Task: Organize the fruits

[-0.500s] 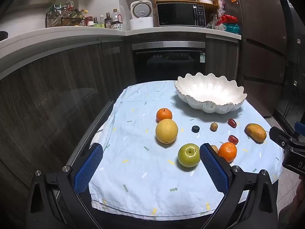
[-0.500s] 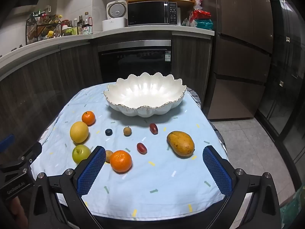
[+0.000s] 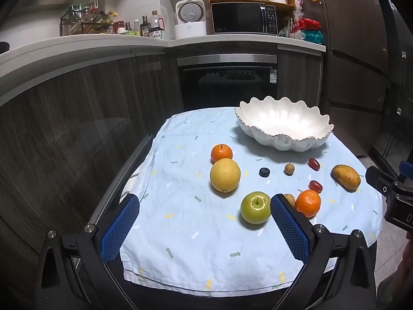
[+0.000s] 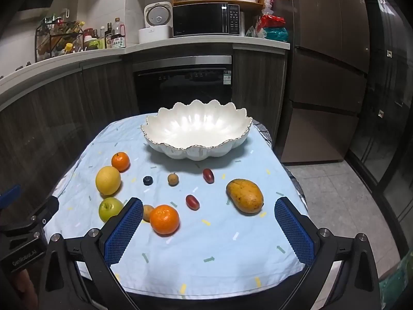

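Since half a second ago almost nothing has shifted: both grippers hang at the near edge of the cloth as before, and every fruit lies where it lay. Jaws of the left gripper stand wide apart and hold nothing, the green apple just inside the right-hand blue pad at about 1 o'clock from the gap's middle. Jaws of the right gripper are equally spread and empty, with the nearer orange at 11 o'clock between the pads and the mango at 1 o'clock. A small brown fruit sits touching or just beside that orange, partly hidden behind the left pad. Farther out, the large yellow citrus lies beyond the apple at 11 o'clock of it, with a second orange just behind it, touching or nearly so. Across the middle of the light blue cloth are a blueberry, a small round brown fruit and two dark red oval fruits, all apart from one another. At 12 o'clock, on the far side of the counter, stands the white scalloped bowl, with no fruit in it.
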